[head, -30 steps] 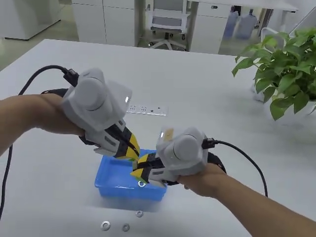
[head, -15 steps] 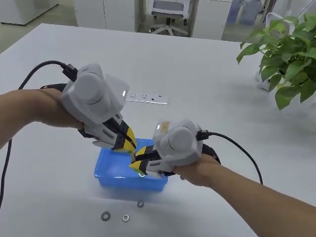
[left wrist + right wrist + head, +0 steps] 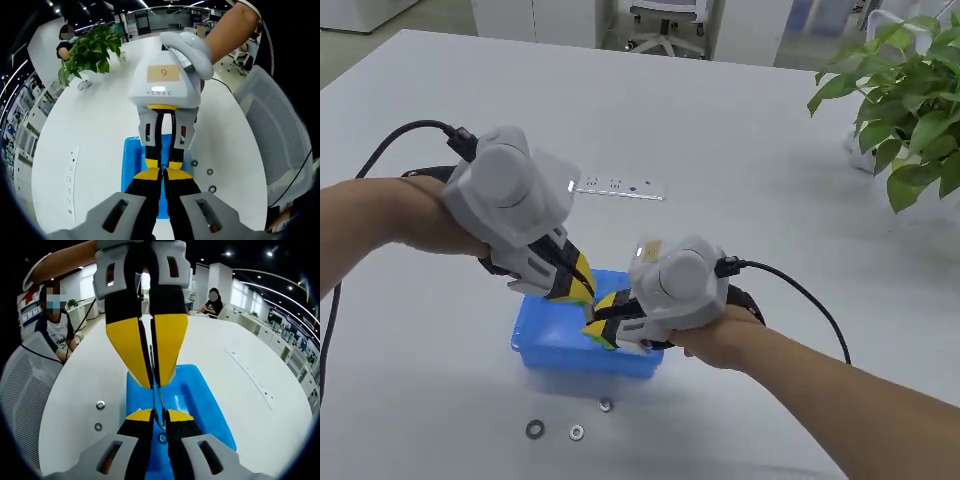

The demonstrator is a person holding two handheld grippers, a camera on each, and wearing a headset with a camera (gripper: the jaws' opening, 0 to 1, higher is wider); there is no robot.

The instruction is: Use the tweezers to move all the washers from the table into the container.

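Note:
Over the blue container (image 3: 552, 345) my left gripper (image 3: 578, 290) and right gripper (image 3: 602, 330) meet tip to tip. Thin metal tweezers (image 3: 153, 365) run from the left gripper's yellow jaws into the right gripper's (image 3: 159, 416) jaws; both look shut on them. A washer (image 3: 163, 438) sits just below the tweezers' tips over the container's floor (image 3: 200, 400); I cannot tell whether it is gripped. Three washers (image 3: 535, 430) (image 3: 577, 432) (image 3: 606, 405) lie on the table in front of the container. In the left gripper view my own jaws (image 3: 162, 172) are together above the container (image 3: 131, 160).
A white power strip (image 3: 620, 187) lies flat on the table behind the container. A potted plant (image 3: 910, 110) stands at the far right. Cables trail from both grippers. An office chair (image 3: 665, 15) stands beyond the far table edge.
The head camera has tilted, so the scene sits higher. Both grippers with the tweezers drew back from the container's front wall to above its inside. The table washers stay put.

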